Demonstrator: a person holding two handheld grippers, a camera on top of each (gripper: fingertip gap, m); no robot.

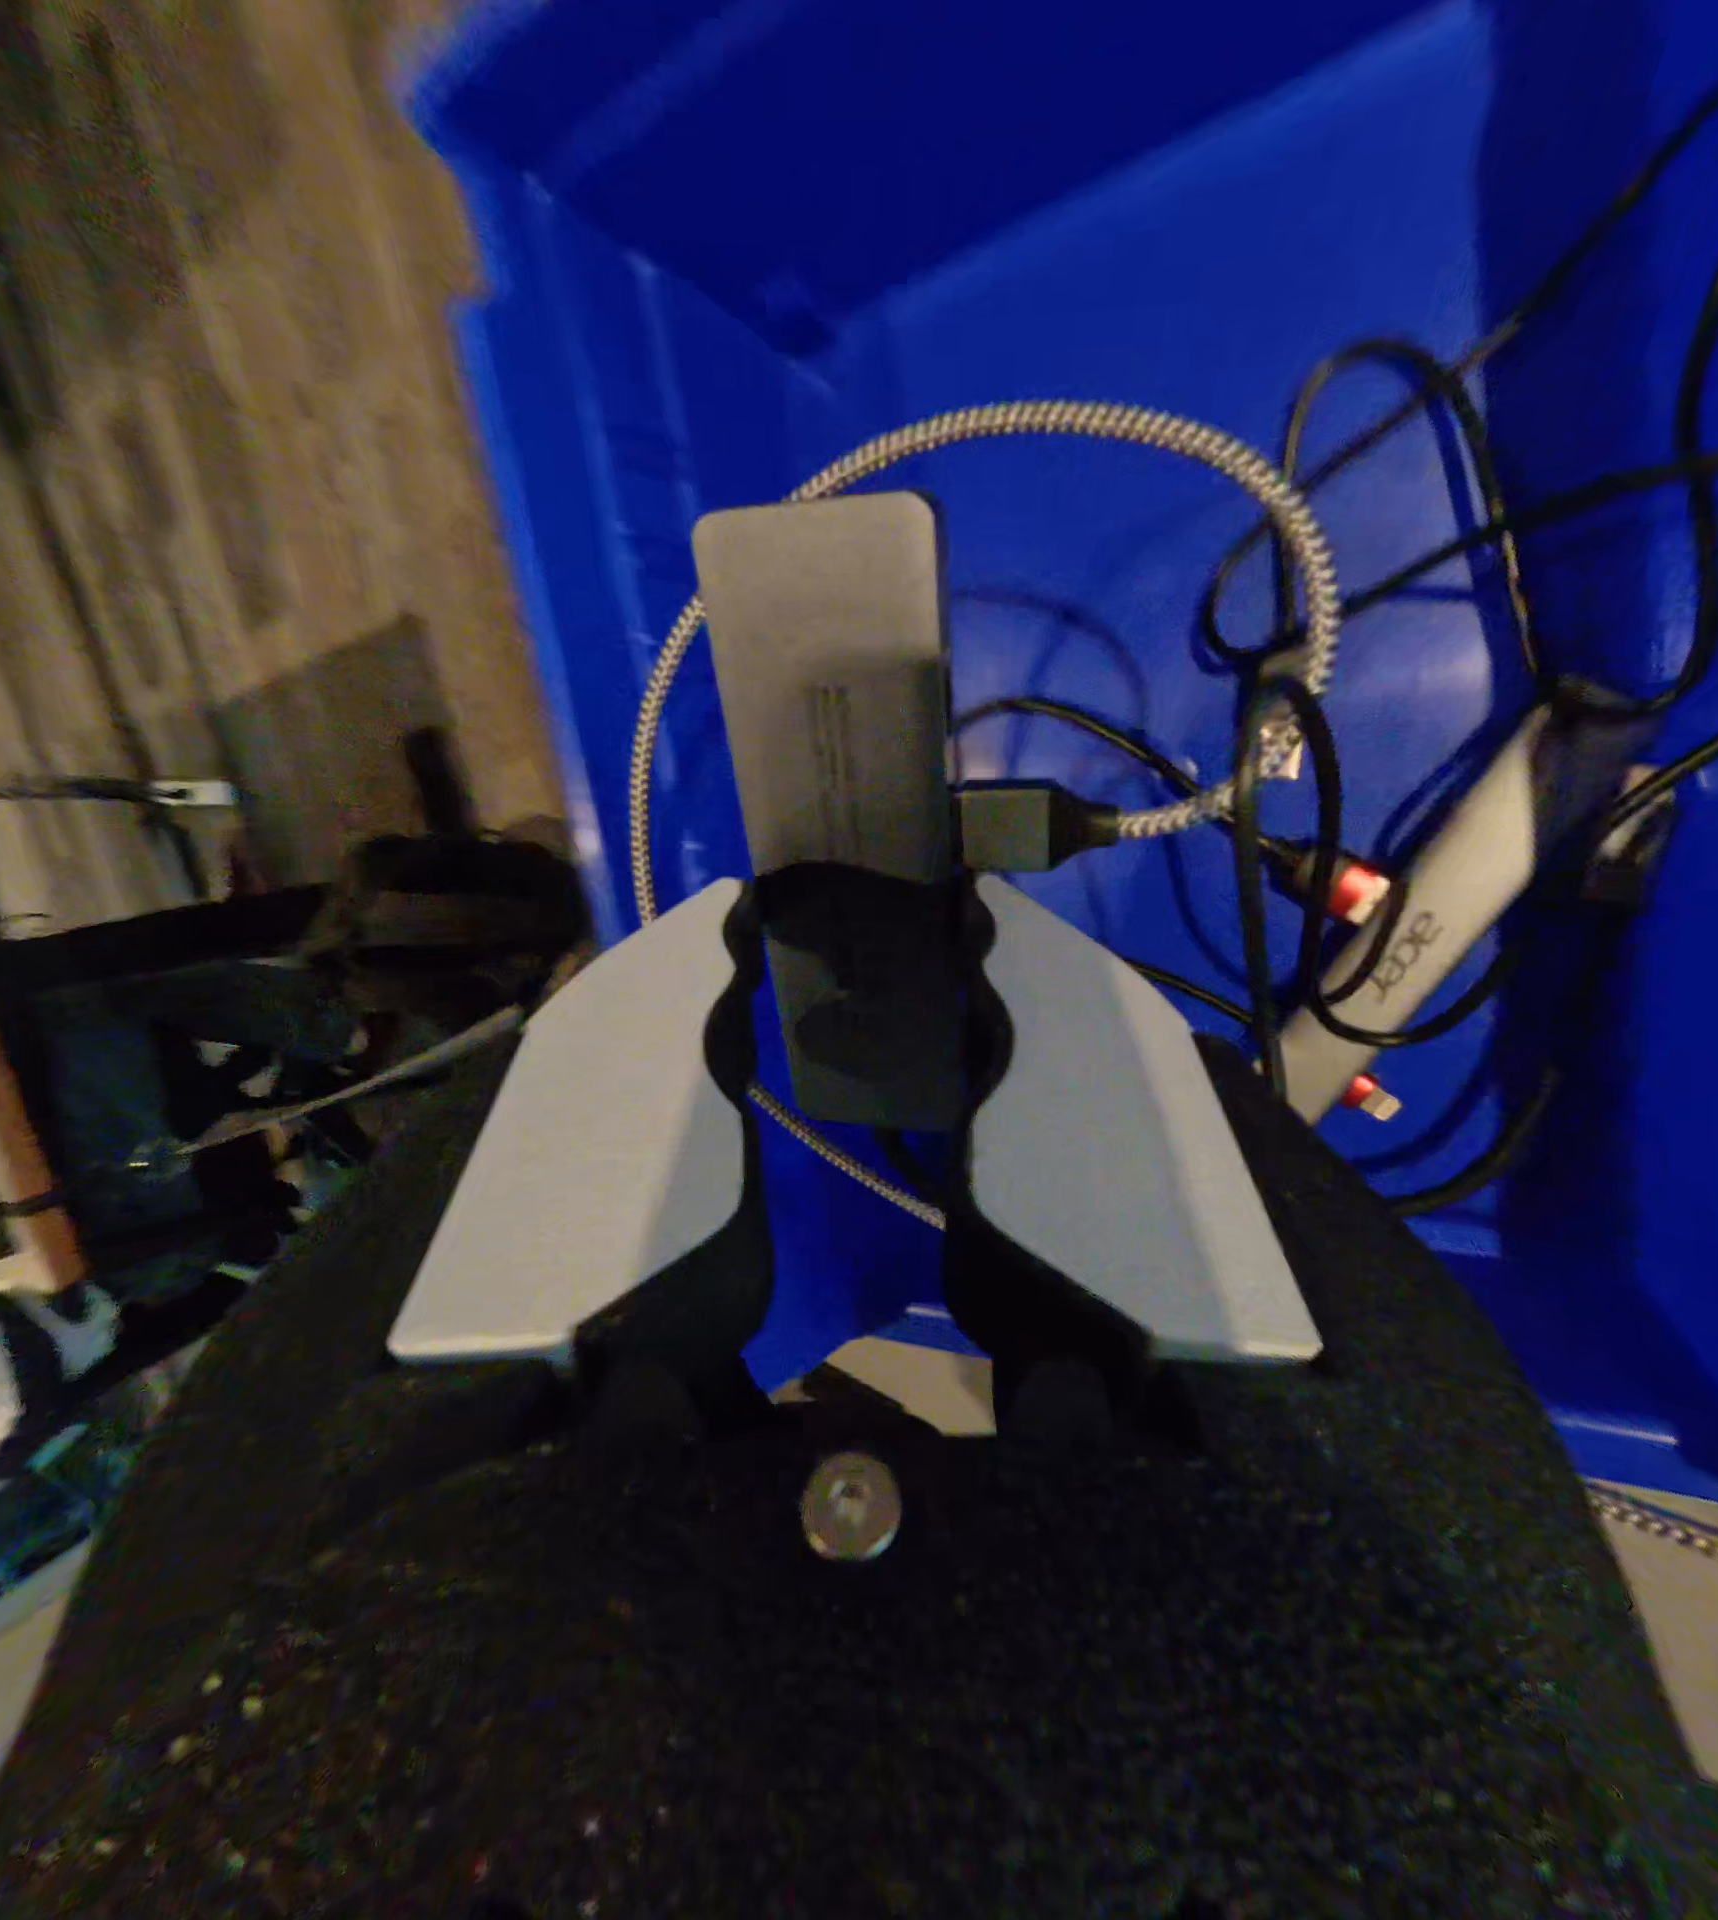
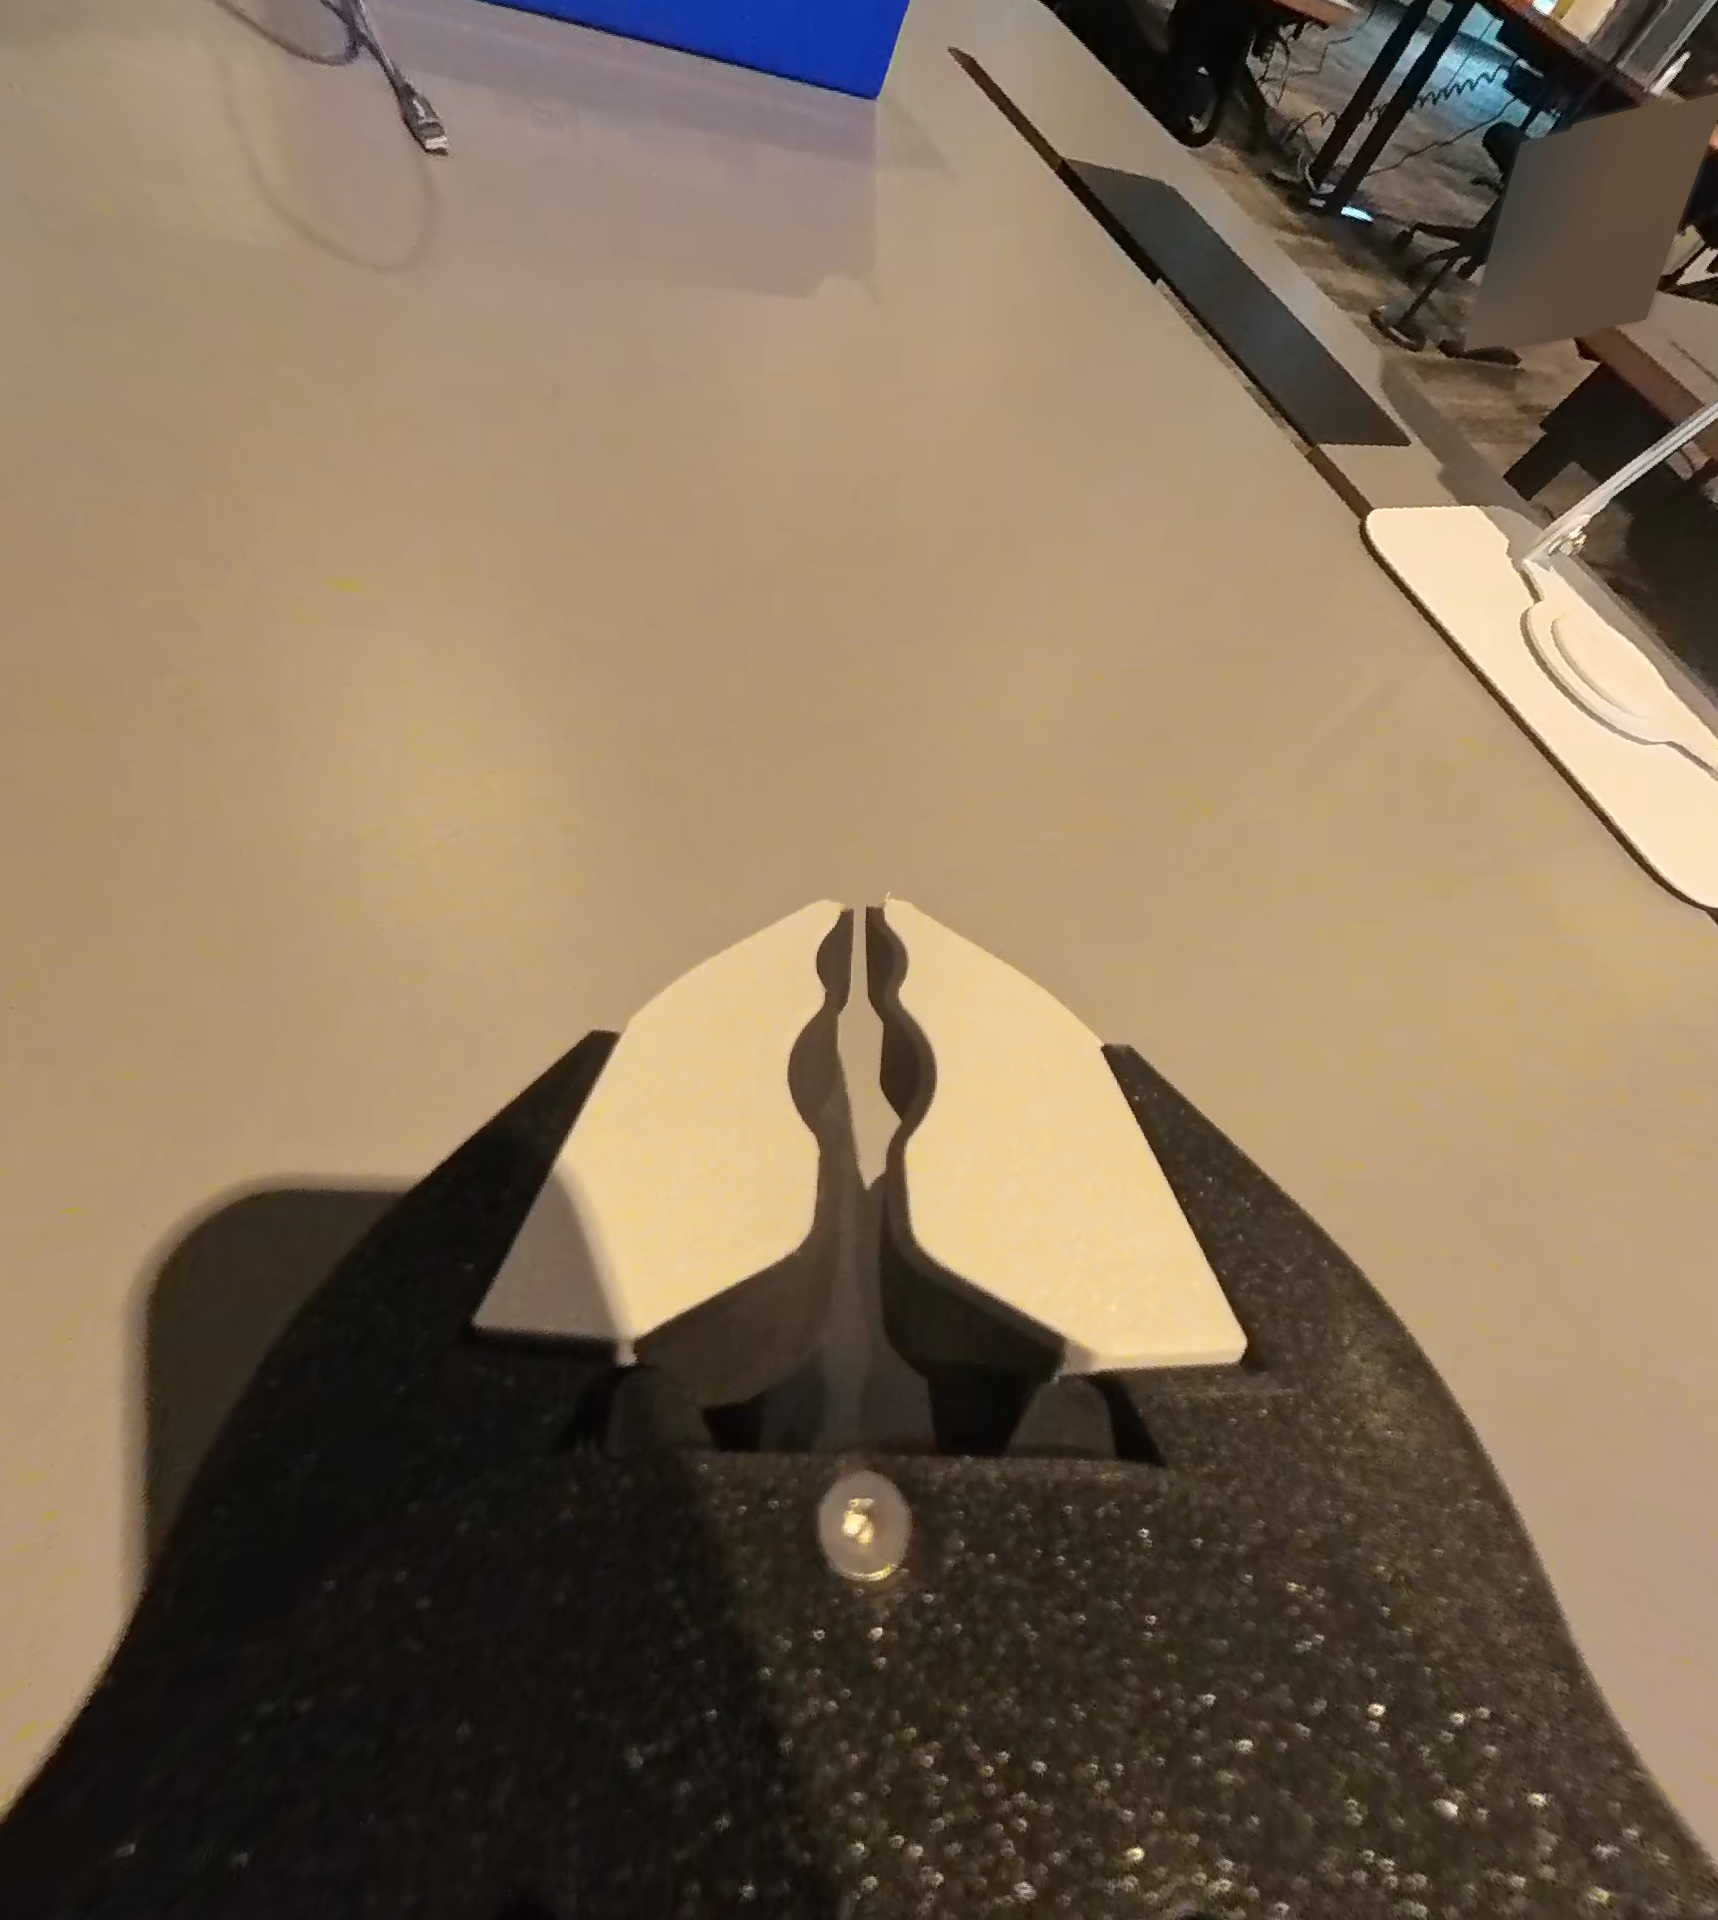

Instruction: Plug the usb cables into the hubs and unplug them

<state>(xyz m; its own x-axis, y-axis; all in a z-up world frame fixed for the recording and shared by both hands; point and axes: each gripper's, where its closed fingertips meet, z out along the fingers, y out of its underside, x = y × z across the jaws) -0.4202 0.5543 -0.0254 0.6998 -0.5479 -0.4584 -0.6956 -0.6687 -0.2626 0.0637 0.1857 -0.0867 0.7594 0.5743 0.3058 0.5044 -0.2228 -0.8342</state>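
The left gripper (image 1: 860, 940) is pinching a dark grey USB hub (image 1: 824, 675) at frame centre, over a blue bin (image 1: 1042, 260); a braided cable (image 1: 1125, 436) is plugged into its right side. A second, silver hub (image 1: 1426, 935) is lying among black cables (image 1: 1520, 499) at right. The right gripper (image 2: 857, 914) is hovering with fingers pressed together over the table (image 2: 522, 623), holding nothing.

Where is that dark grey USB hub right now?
In the left wrist view, the dark grey hub stands upright, clamped in the left claw in front of the blue bin, with a braided cable plugged into its right side.
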